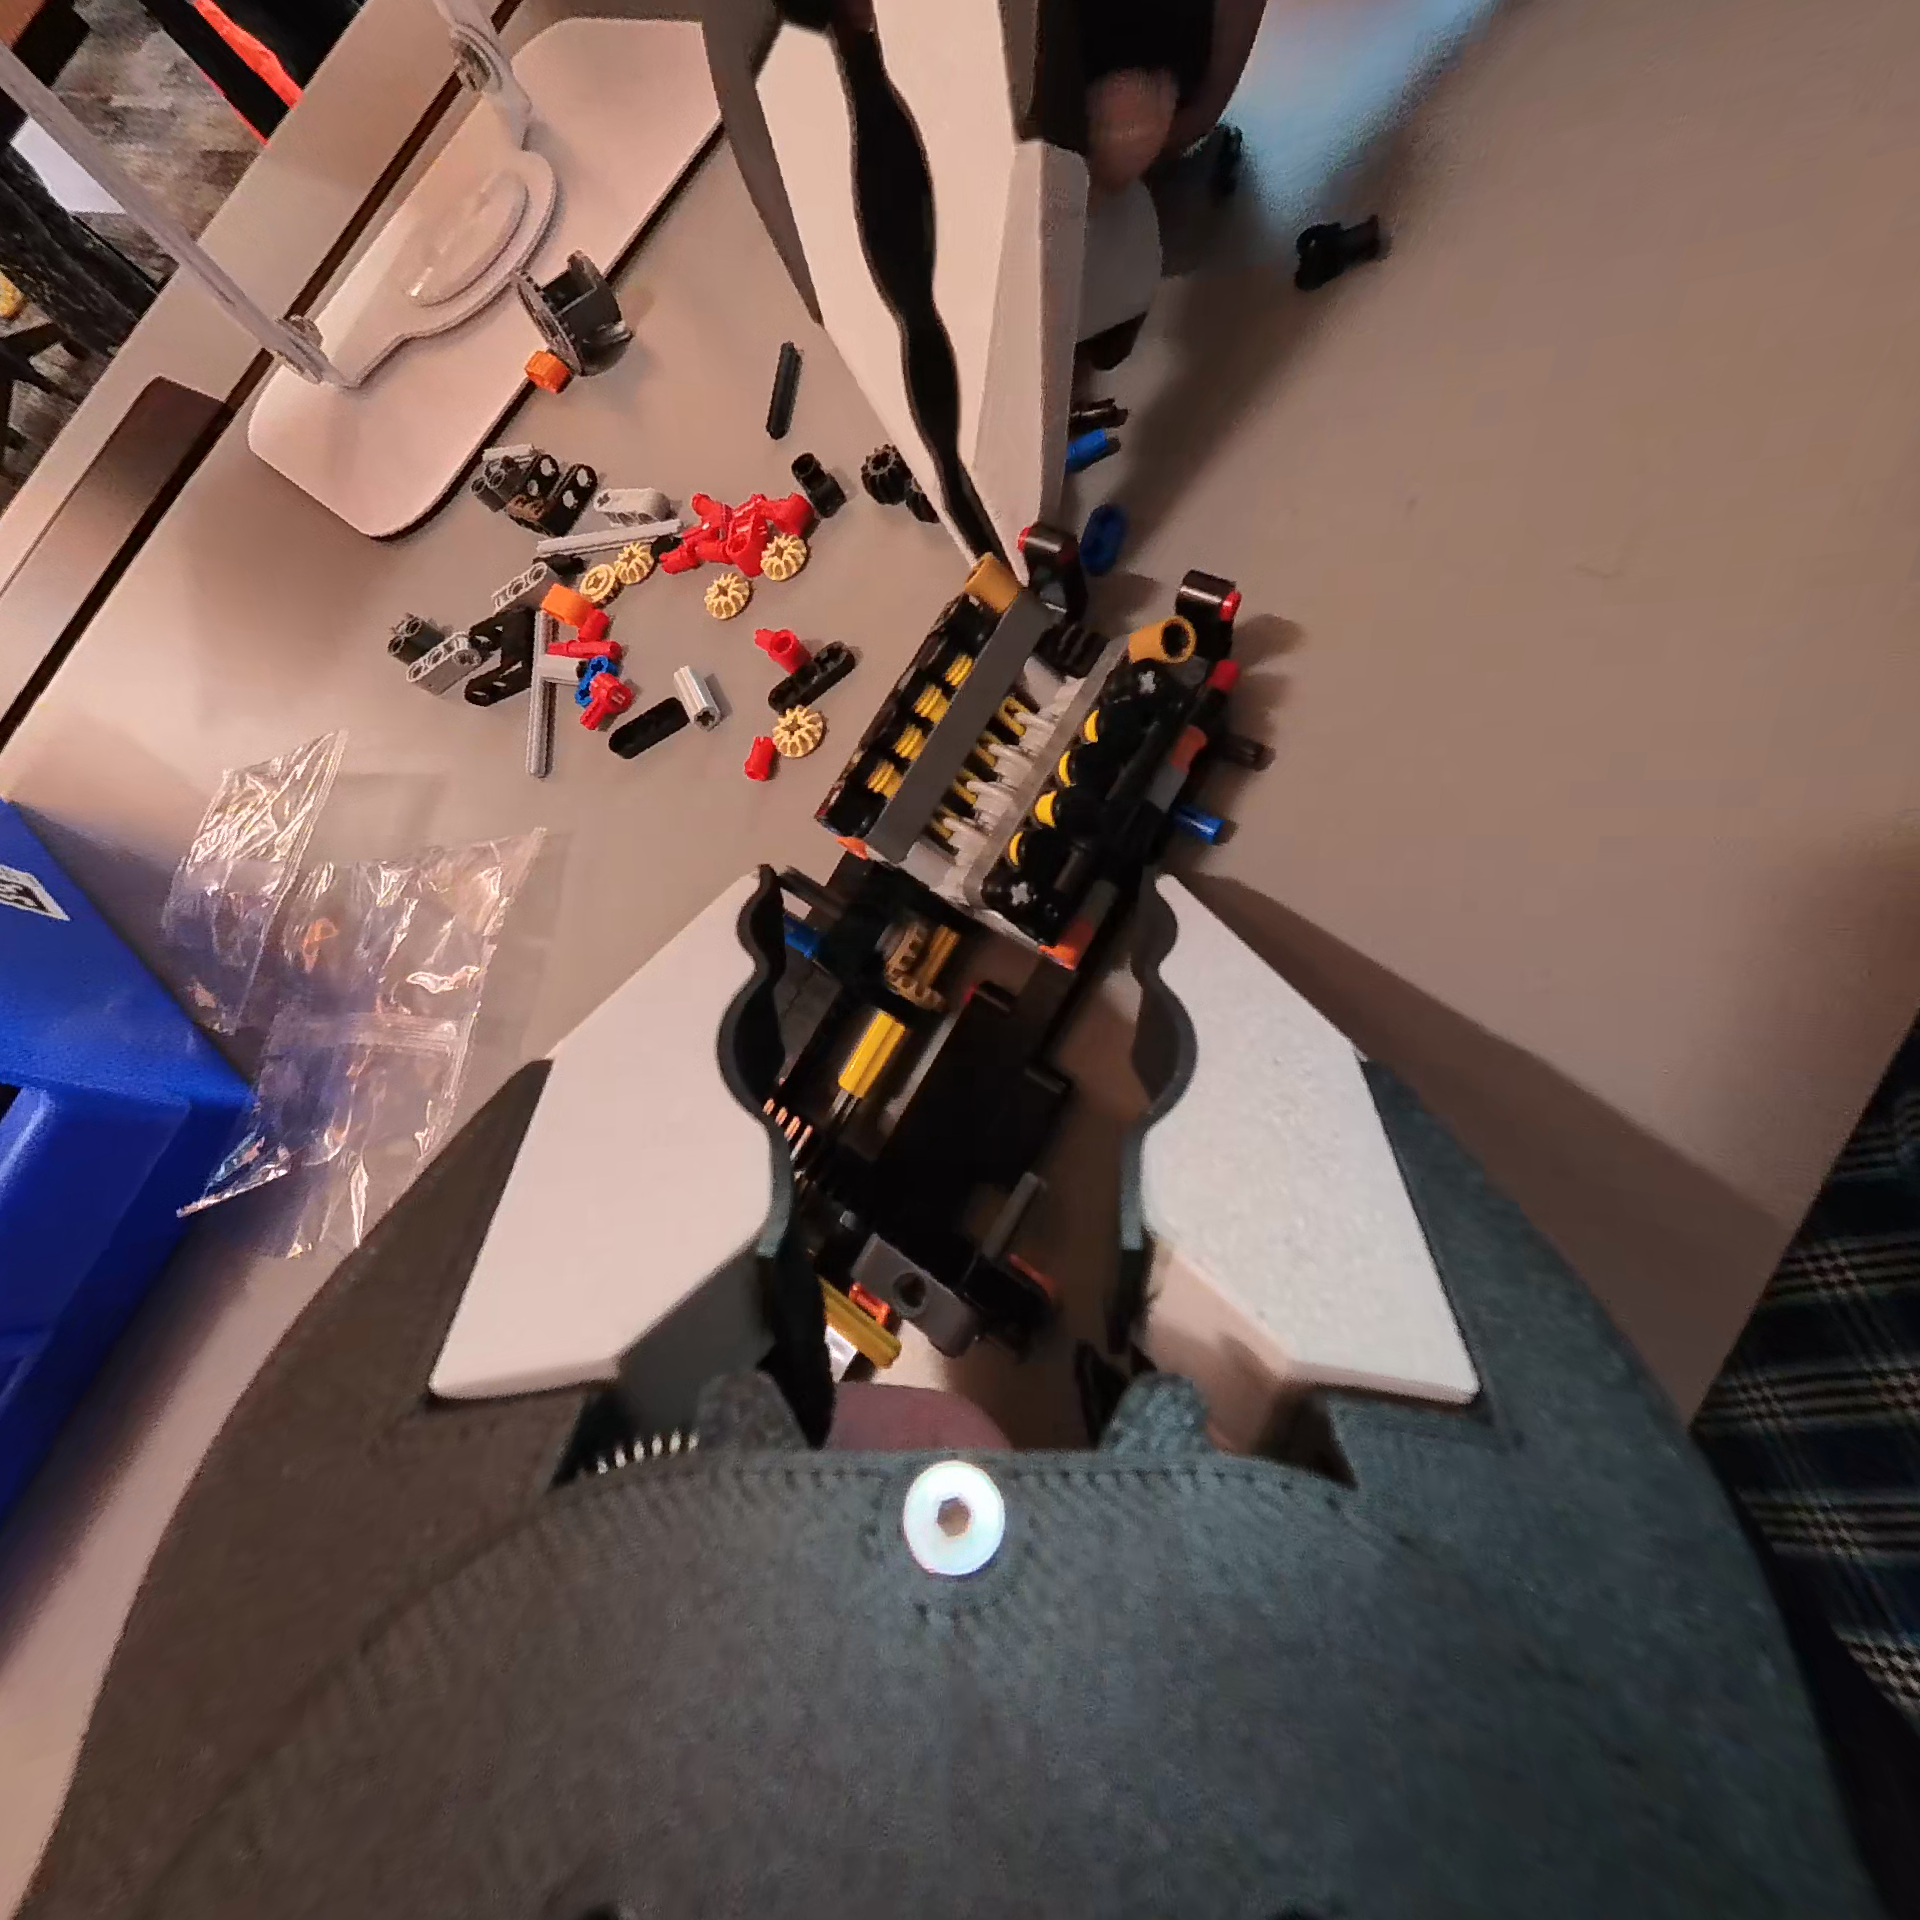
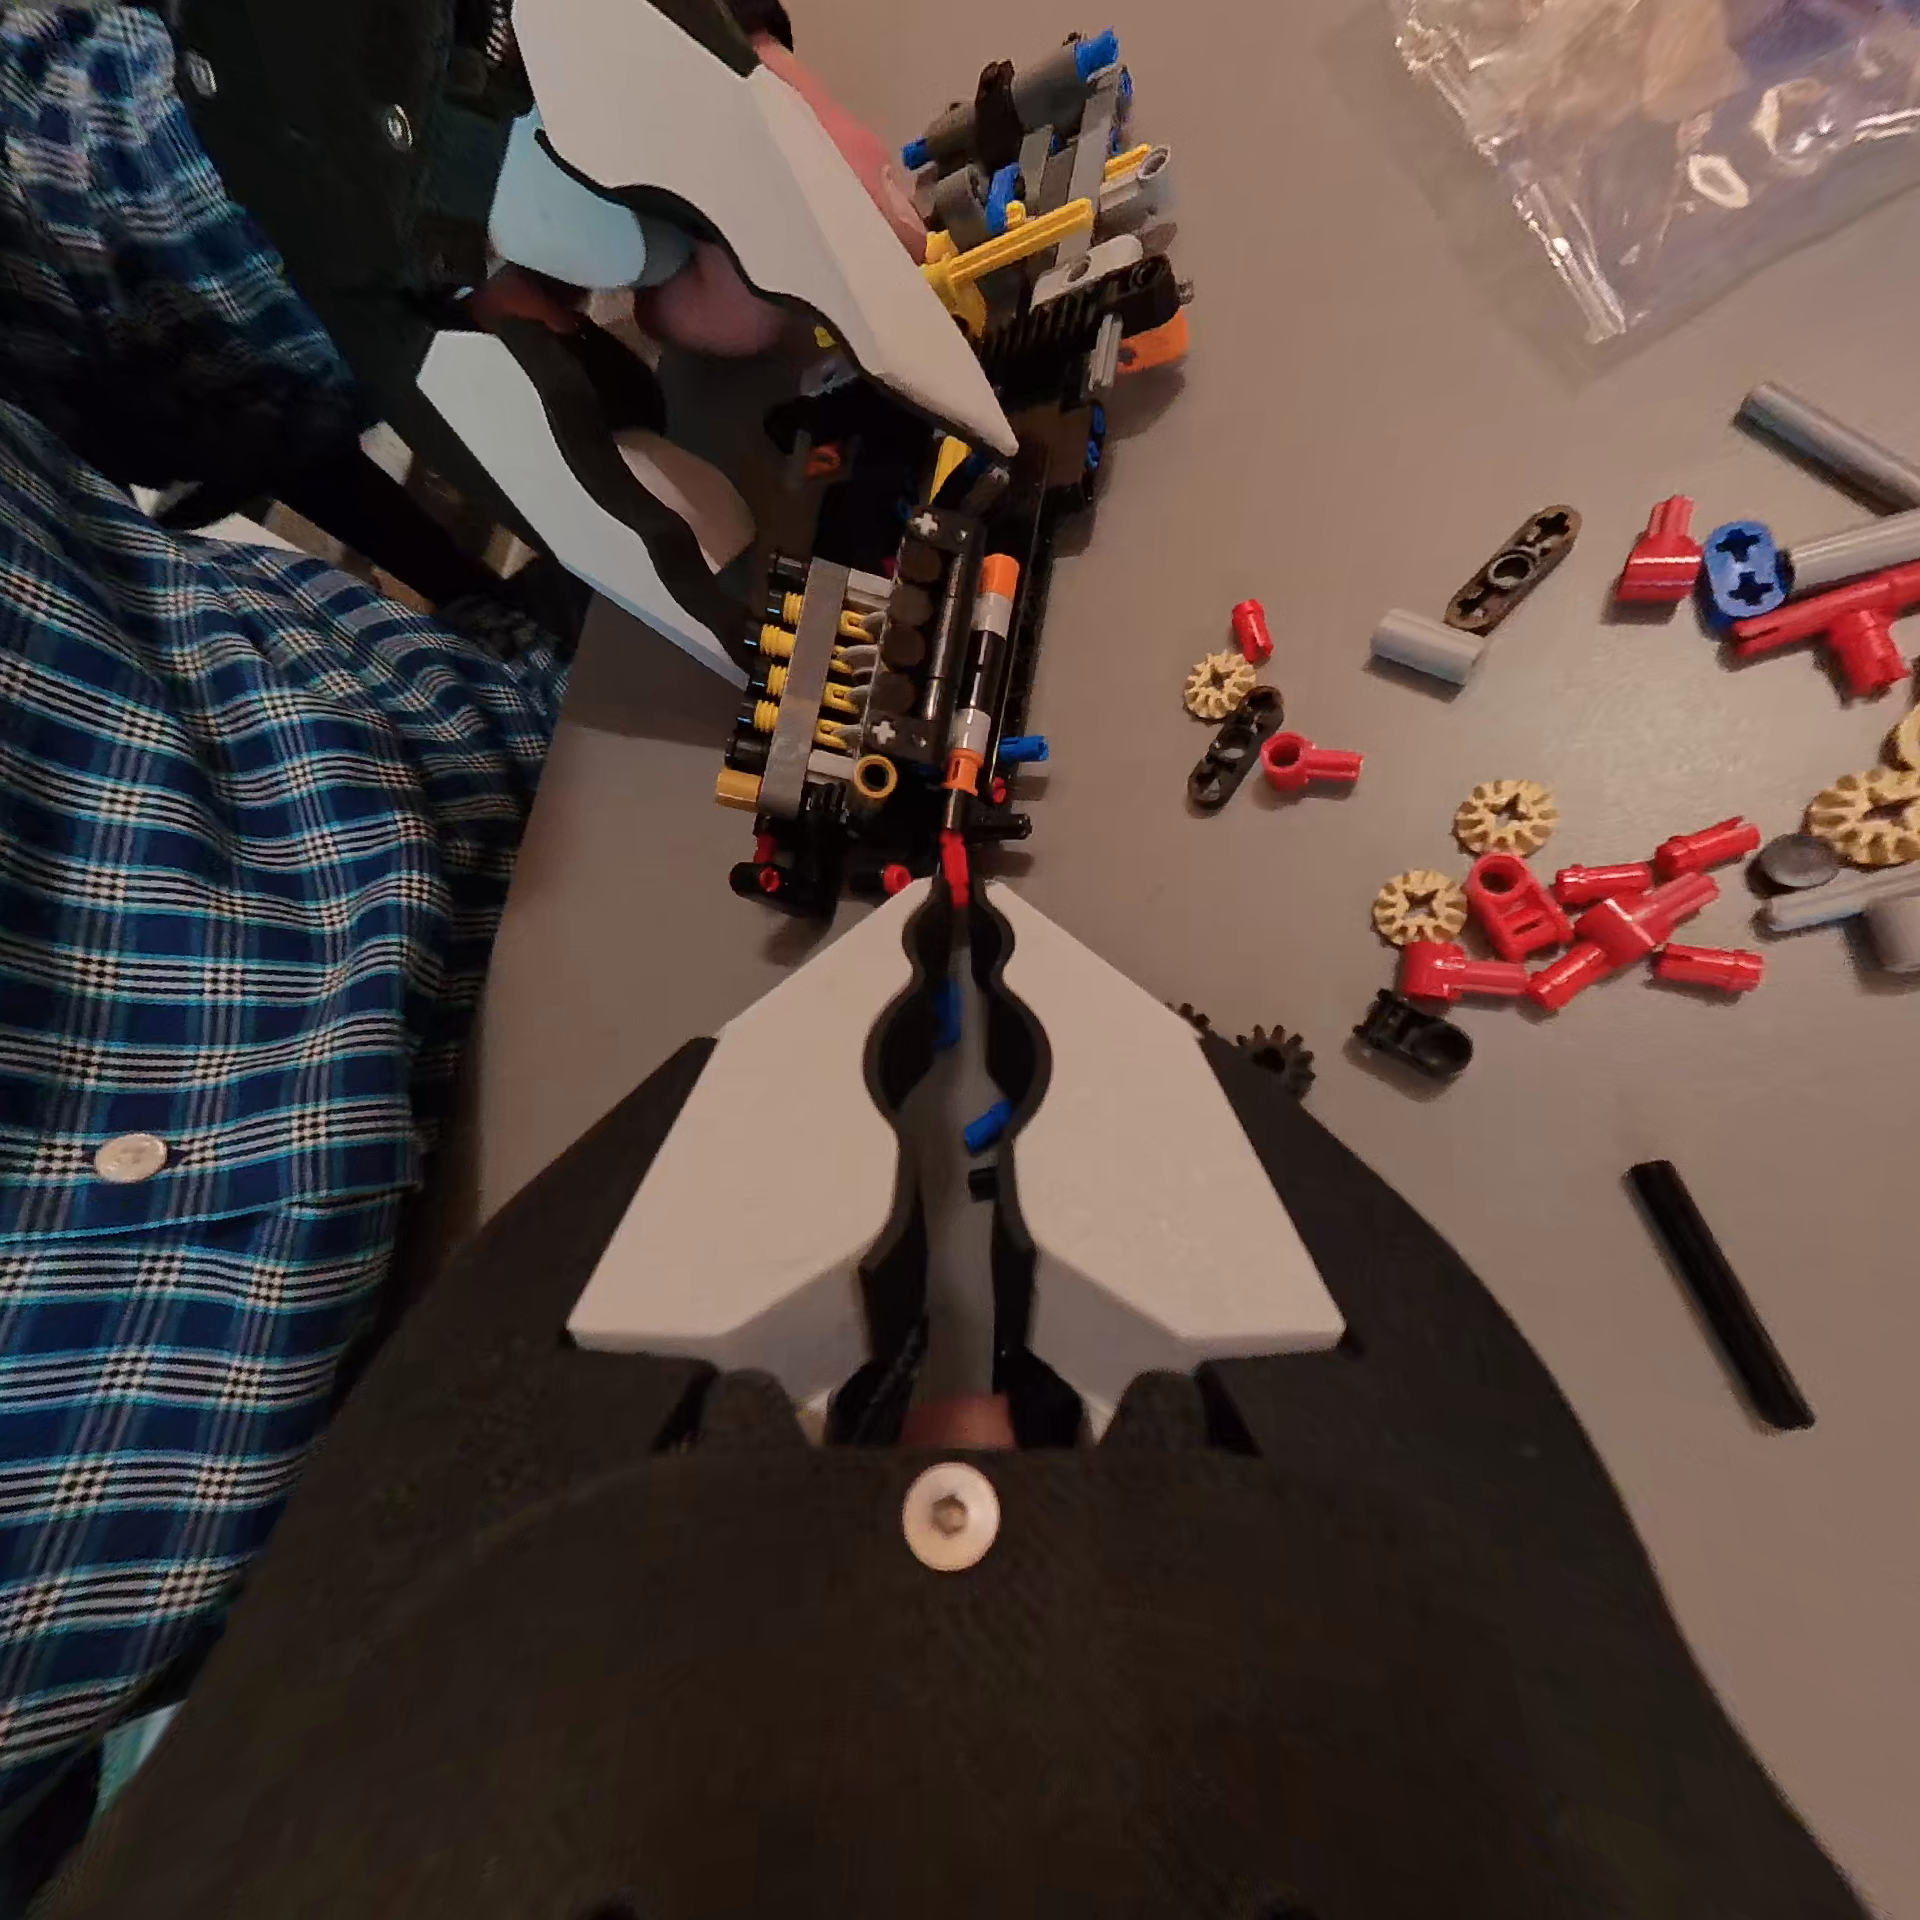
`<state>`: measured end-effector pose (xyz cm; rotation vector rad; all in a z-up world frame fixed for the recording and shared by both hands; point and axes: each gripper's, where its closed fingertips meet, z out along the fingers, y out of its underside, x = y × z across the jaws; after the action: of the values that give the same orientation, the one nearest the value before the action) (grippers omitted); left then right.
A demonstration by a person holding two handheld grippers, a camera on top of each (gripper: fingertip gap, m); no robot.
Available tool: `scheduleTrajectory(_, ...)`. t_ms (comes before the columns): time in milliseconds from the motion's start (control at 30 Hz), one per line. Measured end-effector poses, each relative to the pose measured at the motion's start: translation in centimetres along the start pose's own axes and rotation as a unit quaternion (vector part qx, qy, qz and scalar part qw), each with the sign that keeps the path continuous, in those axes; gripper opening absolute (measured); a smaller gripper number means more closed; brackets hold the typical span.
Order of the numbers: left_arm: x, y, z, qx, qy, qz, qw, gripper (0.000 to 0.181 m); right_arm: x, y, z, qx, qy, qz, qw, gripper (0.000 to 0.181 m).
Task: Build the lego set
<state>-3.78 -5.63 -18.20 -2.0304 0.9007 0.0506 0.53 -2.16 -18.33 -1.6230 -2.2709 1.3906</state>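
Observation:
The black, yellow and grey lego assembly lies on the table, its near half between my left gripper's wide-set fingers, which are shut on its sides. In the right wrist view the assembly lies ahead, with the left gripper clamped on its far half. My right gripper is nearly closed, its tips pinching a small red pin at the assembly's near end, in line with a black axle. In the left wrist view the right gripper comes down from above onto the assembly's far end.
Loose red, tan, grey and black parts lie left of the assembly and also show in the right wrist view. A black axle lies apart. Clear plastic bags, a blue box and a wooden stand sit at the left. A plaid sleeve is close by.

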Motion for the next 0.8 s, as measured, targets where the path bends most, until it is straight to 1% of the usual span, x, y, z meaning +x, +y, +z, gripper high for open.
scheduleTrajectory(33, 0.01, 0.01, -0.01, 0.000, 0.000, 0.000, 1.000, 0.066, 0.00, 0.03, 0.01, 0.001, -0.006, 0.009, 1.000, 0.001)
scheduleTrajectory(367, 0.04, 0.03, -0.06, 0.000, -0.001, 0.003, 1.000, 0.066, -0.22, -0.35, -0.09, 0.003, -0.047, 0.063, 0.997, 0.001)
scheduleTrajectory(533, 0.06, 0.13, -0.15, 0.002, 0.001, 0.002, 1.000, 0.066, -0.27, -0.42, 0.08, 0.013, -0.058, 0.095, 0.994, 0.000)
scheduleTrajectory(800, 0.12, 0.17, -0.23, 0.005, 0.003, 0.000, 1.000, 0.066, -0.46, -0.41, 0.13, 0.017, -0.065, 0.111, 0.992, 0.000)
